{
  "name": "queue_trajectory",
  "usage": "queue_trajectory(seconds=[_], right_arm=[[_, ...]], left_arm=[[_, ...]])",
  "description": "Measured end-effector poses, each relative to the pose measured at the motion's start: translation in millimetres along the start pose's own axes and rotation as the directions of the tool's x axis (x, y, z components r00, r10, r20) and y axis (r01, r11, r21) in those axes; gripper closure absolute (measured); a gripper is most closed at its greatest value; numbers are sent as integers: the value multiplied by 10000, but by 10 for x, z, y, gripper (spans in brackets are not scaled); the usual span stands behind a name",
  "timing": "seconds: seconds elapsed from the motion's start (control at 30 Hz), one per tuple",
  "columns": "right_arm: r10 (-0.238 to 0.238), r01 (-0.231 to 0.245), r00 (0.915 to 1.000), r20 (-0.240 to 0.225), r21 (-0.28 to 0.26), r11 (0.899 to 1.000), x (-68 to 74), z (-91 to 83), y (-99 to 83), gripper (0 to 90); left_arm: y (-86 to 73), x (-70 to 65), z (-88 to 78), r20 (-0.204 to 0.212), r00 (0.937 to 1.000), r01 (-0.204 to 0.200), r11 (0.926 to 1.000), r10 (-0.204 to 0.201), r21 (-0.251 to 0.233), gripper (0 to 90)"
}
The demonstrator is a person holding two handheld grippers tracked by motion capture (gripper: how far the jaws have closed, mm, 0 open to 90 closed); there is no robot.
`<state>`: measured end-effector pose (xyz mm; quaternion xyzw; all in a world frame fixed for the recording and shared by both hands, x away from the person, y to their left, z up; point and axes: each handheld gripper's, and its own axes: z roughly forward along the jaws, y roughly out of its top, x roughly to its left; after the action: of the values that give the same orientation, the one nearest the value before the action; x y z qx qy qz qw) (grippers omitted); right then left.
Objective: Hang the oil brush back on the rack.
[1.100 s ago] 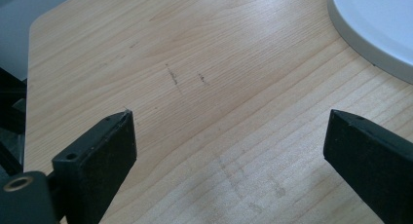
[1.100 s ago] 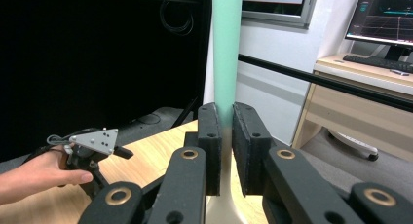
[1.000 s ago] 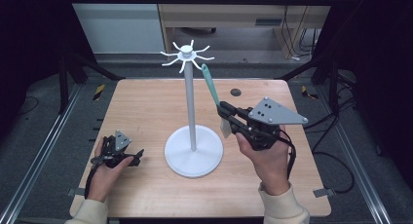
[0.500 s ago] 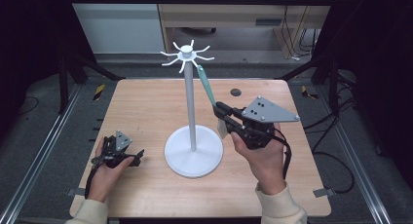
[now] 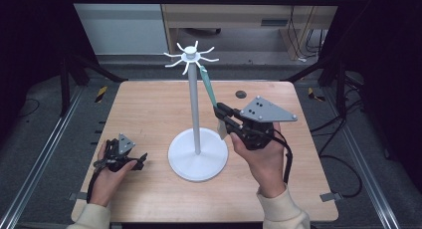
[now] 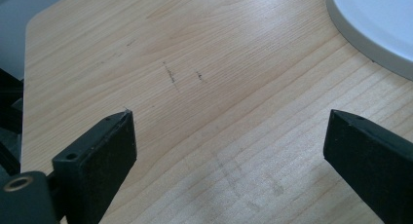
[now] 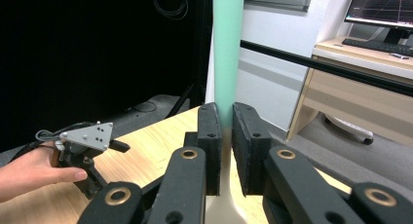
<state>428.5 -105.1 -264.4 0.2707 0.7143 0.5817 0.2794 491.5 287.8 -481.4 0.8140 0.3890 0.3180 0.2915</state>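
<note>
Right of centre in the high view, the right claw [image 5: 223,114] is clamped on a mint-green strip [image 5: 208,87] that slants up and to the left toward the white hooks crowning the stand [image 5: 195,109]. Its upper end sits just under one hook; whether it touches I cannot tell. From the right gripper view, that strip [image 7: 228,53] rises straight up the middle of the frame, pinched between the two black pads with only a narrow gap showing. At the lower left of the high view, the left claw [image 5: 139,160] rests low on the wooden bench [image 5: 149,109], held by a hand, well apart from the stand's round white base. Across the left gripper view its jaws stand wide with bare wood between them, and the base's rim [image 6: 375,34] curves through the upper right corner.
</note>
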Motion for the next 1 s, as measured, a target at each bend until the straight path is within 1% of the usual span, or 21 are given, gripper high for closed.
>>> queue_trajectory(seconds=[0.2, 0.43, 0.73, 0.8, 1.0], right_arm=[[9, -9, 10000, 18, 53, 10000, 10, 33, -1, 823], [38, -38, 10000, 16, 99, 9999, 6, 82, 6, 824], [20, -20, 10000, -1, 95, 10000, -8, 87, 12, 831], [44, -43, 10000, -52, 70, 10000, -13, 93, 16, 844], [120, -120, 9999, -35, 110, 9999, -40, 101, 3, 841]], left_arm=[[-2, -1, 2, 0, 10000, 31, 10000, -31, -17, 47], [-4, -4, 5, 5, 10000, -45, 10000, 45, 66, 47], [-7, -5, 9, 14, 10000, 2, 10000, -2, 42, 47], [-8, -4, 10, 13, 10000, 10, 10000, -10, 51, 47], [-7, -6, 12, 6, 10000, 18, 10000, -18, 54, 47]])
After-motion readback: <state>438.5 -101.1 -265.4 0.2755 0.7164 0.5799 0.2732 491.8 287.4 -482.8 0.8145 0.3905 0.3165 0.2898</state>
